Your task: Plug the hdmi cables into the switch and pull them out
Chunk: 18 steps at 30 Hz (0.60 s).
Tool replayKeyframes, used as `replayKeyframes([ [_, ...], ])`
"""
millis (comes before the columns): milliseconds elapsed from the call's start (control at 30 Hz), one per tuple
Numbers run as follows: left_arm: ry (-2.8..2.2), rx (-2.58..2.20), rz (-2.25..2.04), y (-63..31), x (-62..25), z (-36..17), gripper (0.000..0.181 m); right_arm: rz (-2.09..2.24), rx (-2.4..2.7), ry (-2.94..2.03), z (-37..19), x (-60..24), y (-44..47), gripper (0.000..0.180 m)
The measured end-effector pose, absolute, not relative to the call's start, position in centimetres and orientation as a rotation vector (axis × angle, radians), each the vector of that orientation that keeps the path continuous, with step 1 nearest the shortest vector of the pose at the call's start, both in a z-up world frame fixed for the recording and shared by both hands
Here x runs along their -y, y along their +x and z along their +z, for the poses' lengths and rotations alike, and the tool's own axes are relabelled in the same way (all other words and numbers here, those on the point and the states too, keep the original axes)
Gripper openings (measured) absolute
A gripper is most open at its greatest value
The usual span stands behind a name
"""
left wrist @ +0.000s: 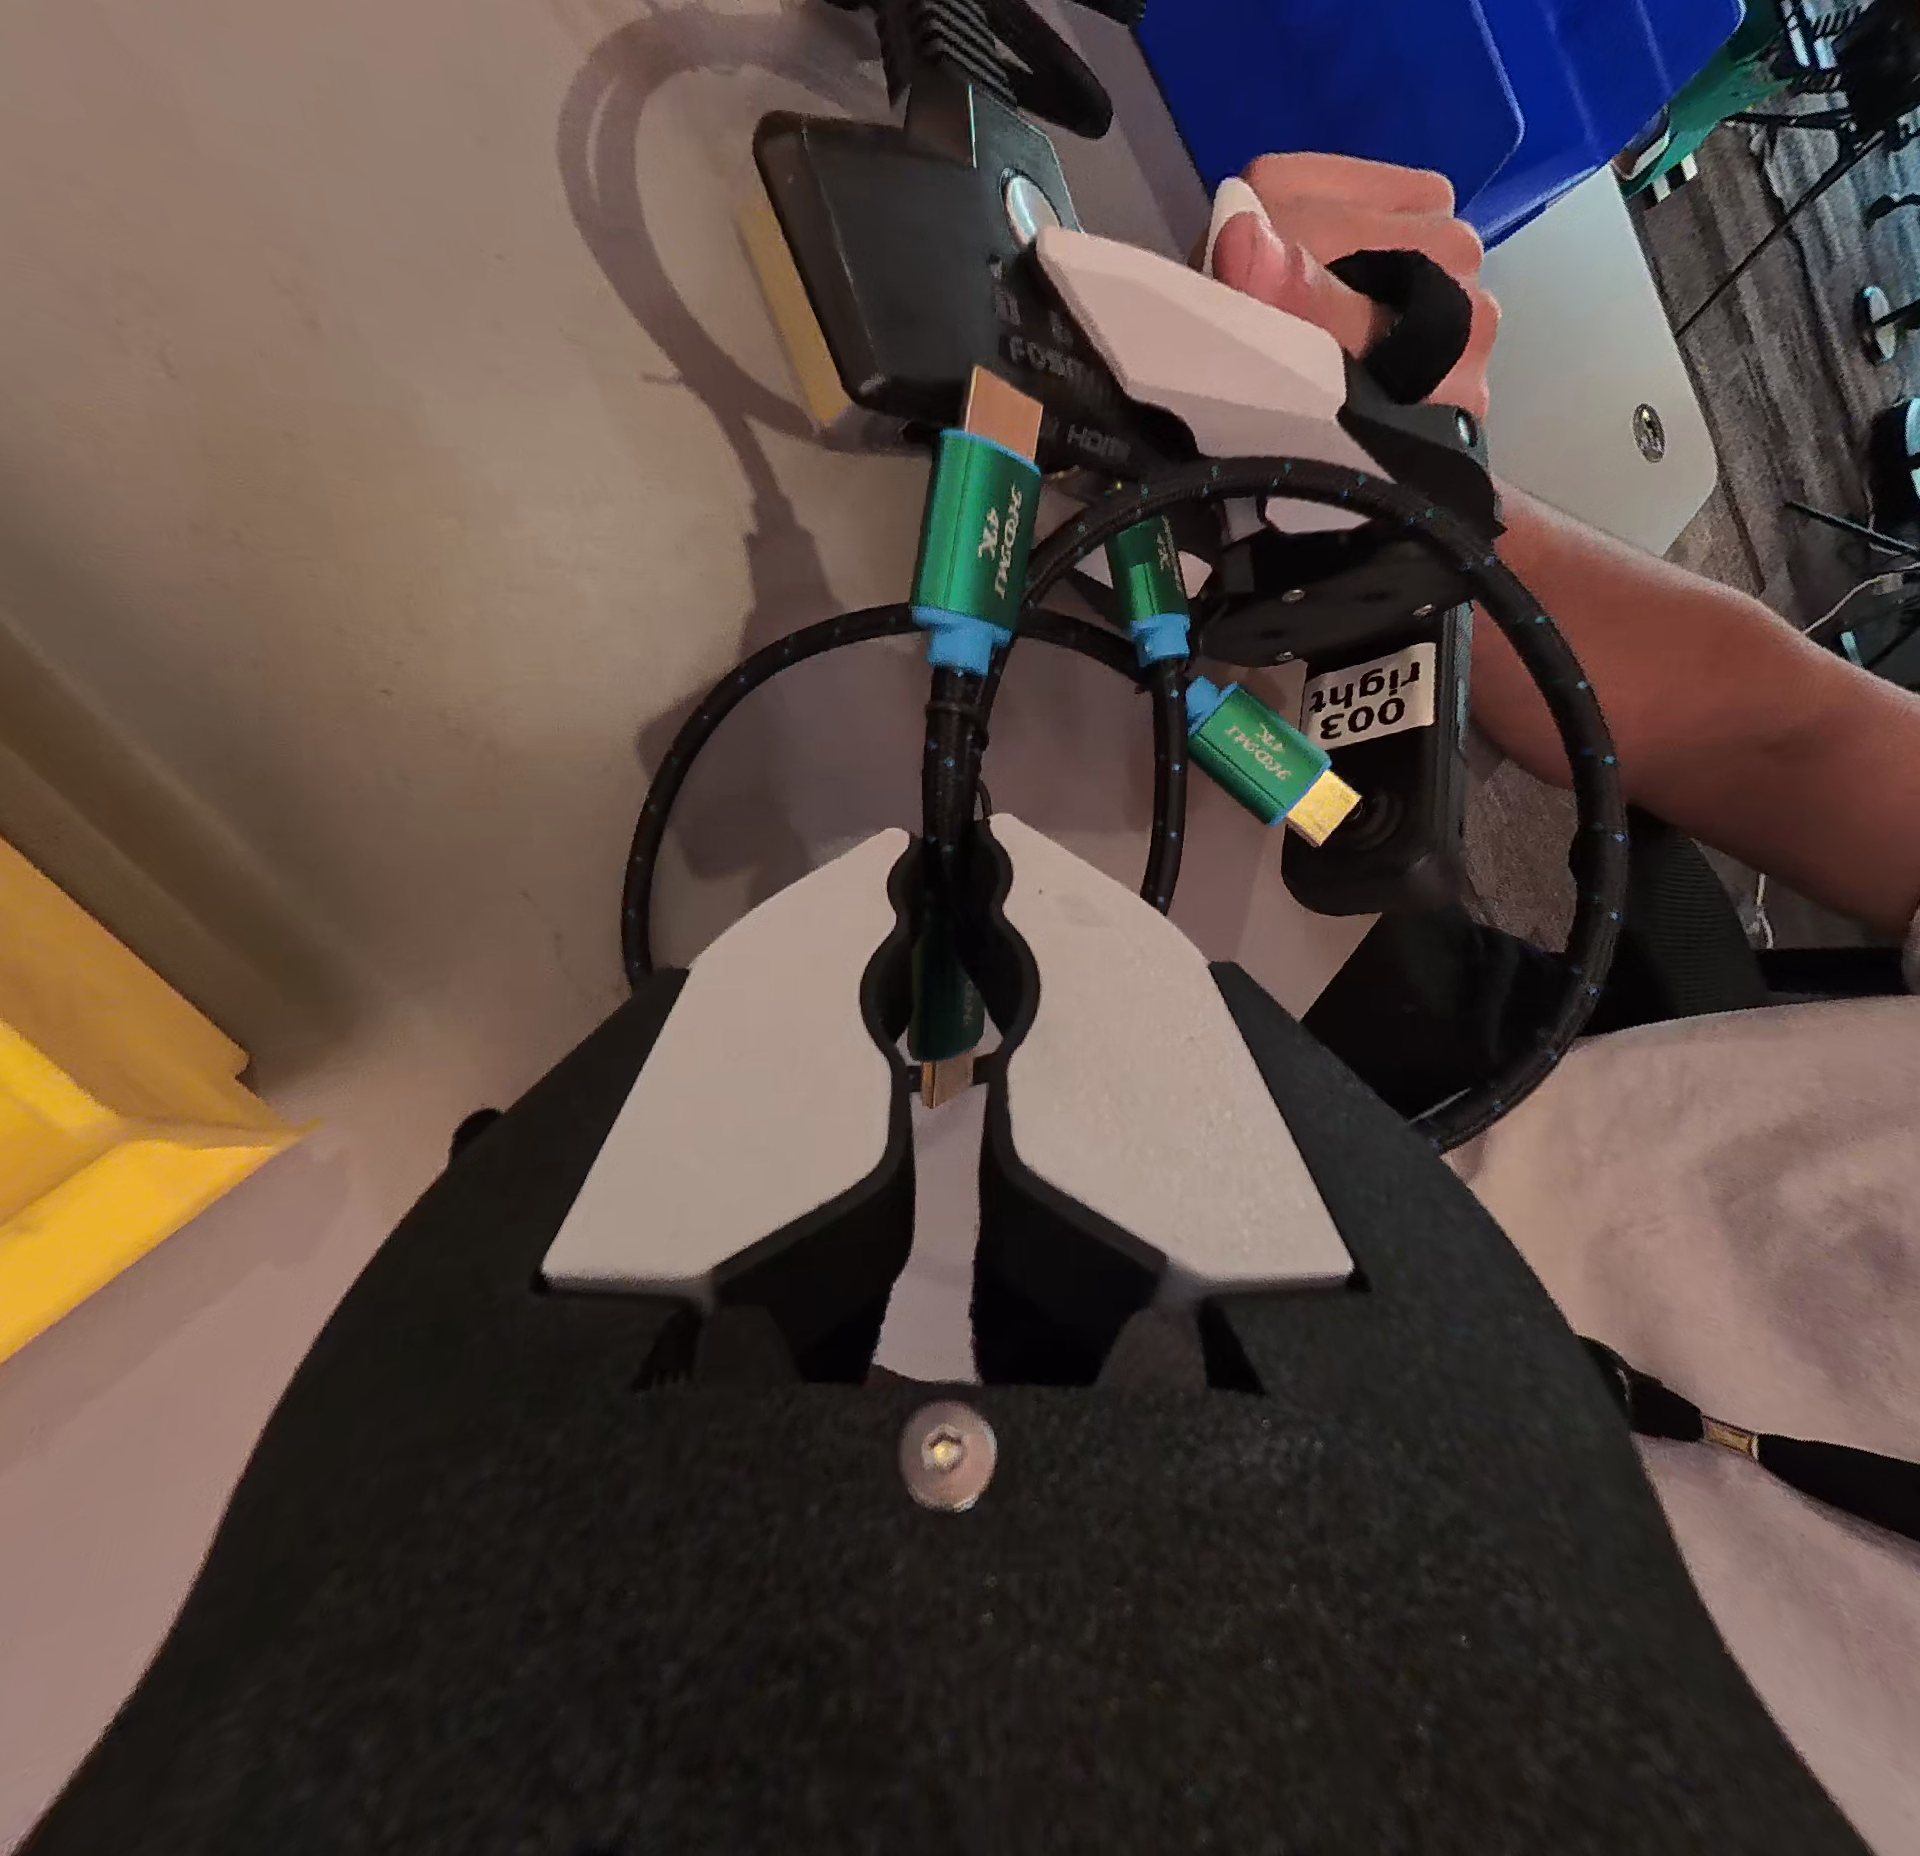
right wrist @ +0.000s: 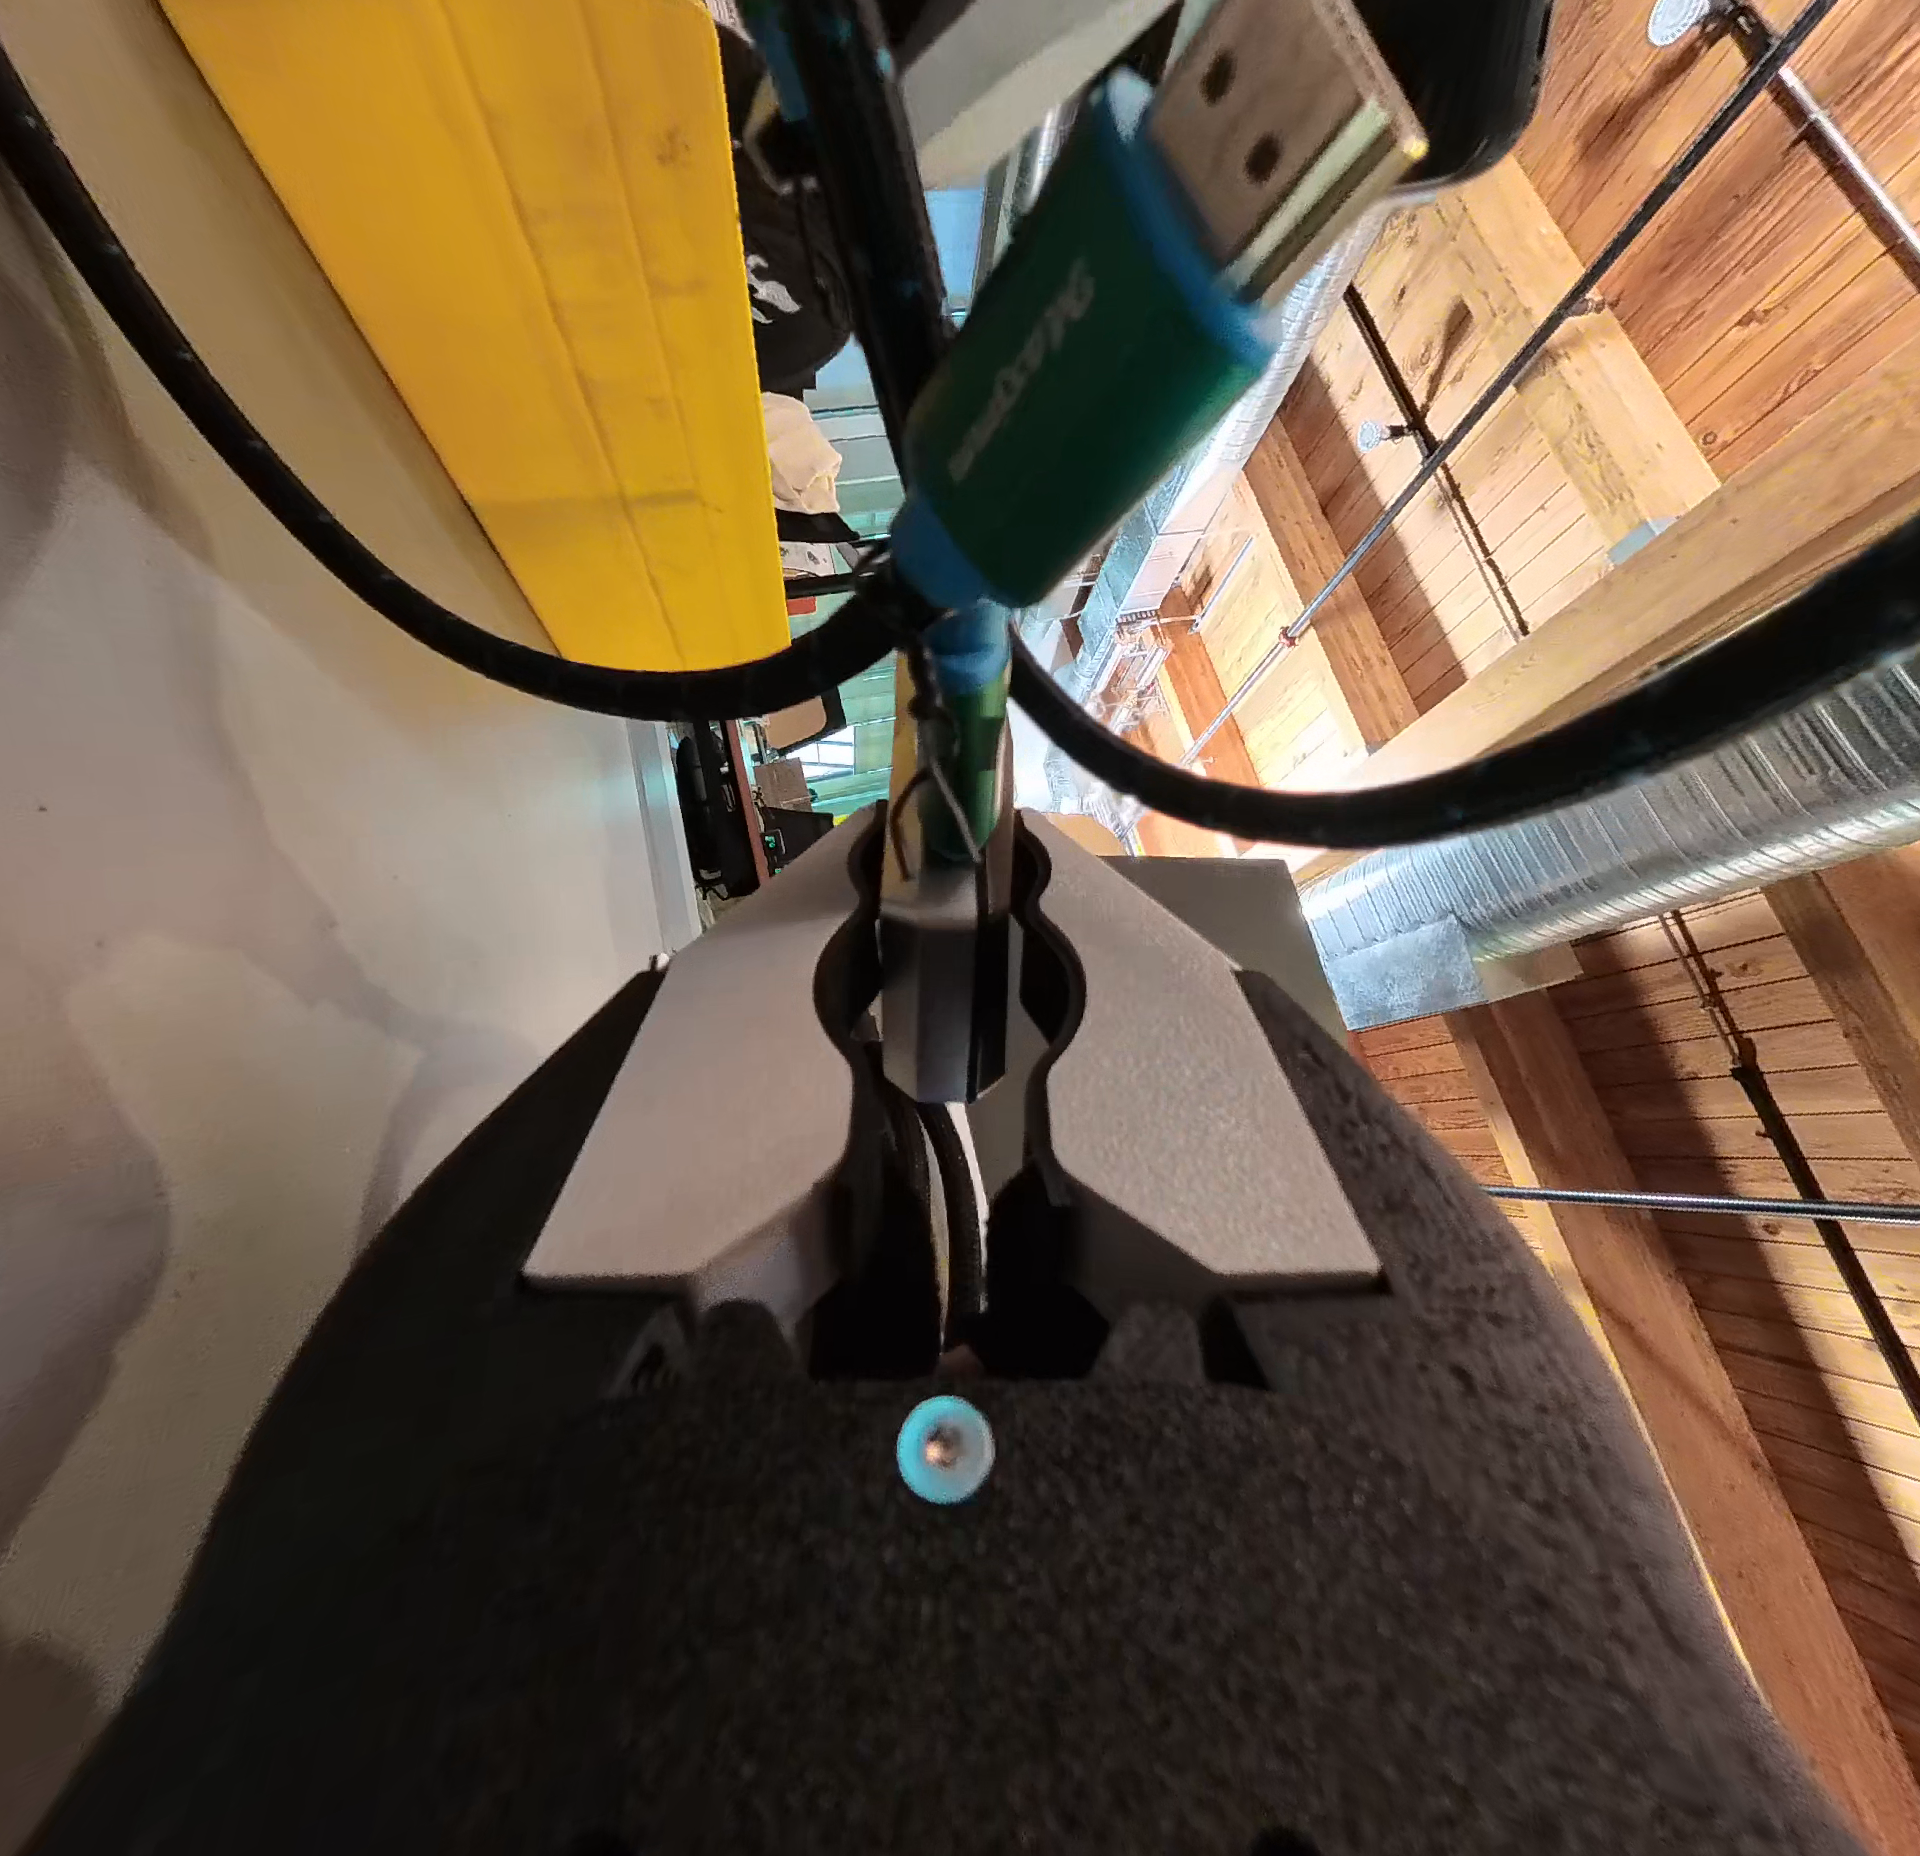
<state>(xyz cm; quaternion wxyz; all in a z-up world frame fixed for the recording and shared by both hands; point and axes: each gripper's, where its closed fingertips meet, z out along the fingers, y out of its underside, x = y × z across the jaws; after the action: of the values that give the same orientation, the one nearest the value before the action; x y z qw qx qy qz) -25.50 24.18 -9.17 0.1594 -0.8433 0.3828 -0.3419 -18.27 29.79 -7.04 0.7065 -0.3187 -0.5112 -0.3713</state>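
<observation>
In the left wrist view, the black HDMI switch (left wrist: 914, 279) is held off the pale table. My right gripper (left wrist: 1164, 352) is shut on it, with one white finger (left wrist: 1184, 341) across its top. A green plug (left wrist: 977, 539) has its gold tip against the switch's near edge; how deep it sits I cannot tell. My left gripper (left wrist: 951, 856) is shut on that plug's black braided cable (left wrist: 951, 767). A second green plug (left wrist: 943, 1017) lies between the fingers. Another plug (left wrist: 1257, 757) hangs free. In the right wrist view, my right gripper (right wrist: 951, 850) clamps the switch (right wrist: 940, 996) edge-on, with a green plug (right wrist: 1060, 404) close above.
A yellow bin (left wrist: 104, 1131) stands at the left and also shows in the right wrist view (right wrist: 499, 248). A blue bin (left wrist: 1403, 61) is behind the switch. Looped black cables (left wrist: 1600, 819) hang around the right gripper. A person's forearm (left wrist: 1683, 684) is at the right. There is about 10 centimeters between the tips of the two grippers.
</observation>
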Motion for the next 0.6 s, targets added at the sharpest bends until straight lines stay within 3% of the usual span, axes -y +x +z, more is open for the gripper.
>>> replayKeyframes([
  [600,-2.455,-1.064,-0.834,-25.99,-24.75,-9.60,0.007,-0.903,1.158,-0.708,-6.82,-30.24,-18.52,0.021],
])
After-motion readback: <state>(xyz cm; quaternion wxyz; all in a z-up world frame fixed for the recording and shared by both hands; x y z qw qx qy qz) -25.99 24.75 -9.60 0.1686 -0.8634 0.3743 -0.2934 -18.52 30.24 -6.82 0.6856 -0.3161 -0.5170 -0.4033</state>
